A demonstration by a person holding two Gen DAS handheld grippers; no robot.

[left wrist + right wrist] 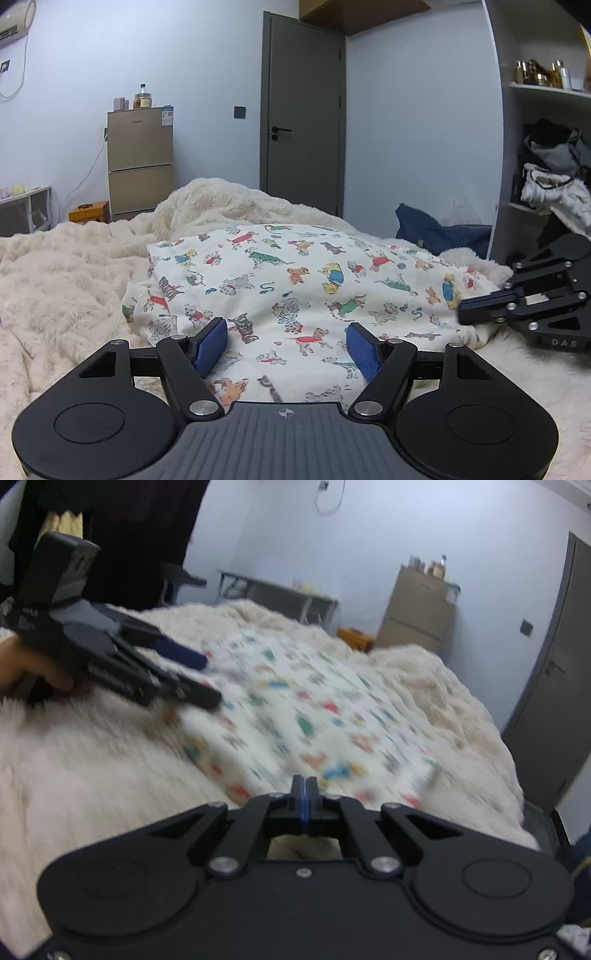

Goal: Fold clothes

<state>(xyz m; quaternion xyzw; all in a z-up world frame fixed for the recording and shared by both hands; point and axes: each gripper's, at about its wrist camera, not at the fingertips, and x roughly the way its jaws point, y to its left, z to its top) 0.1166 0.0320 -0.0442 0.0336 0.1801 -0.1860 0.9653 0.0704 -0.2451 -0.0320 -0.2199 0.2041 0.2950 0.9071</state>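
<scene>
The cloth (295, 295) is white with little colored dogs printed on it. It lies on the bed, on top of a fluffy cream blanket (55, 295). It looks partly folded, with one thick, bunched edge on the left in the left view.

I think the cloth is light and very soft. It will bend and droop when it is lifted, and it will not break. It may slide a bit on the fluffy blanket. A good place to take hold looks like an edge or a corner, where the layers are thin enough to pinch. Grabbing the middle would likely just make a lump.

The left tongs (287, 345) are spread apart. Their blue pads (212, 345) sit low over the near edge of the cloth, and the cloth shows in the gap between them. The pads are not pressing on it.

The right tongs (303, 786) are pressed together. They are at the other near side of the cloth, right by its edge. The right view is blurry, so I cannot tell if a thin bit of cloth is caught between them or nothing at all.

A hand (22, 668) holds the left tongs at the side of the bed.
</scene>
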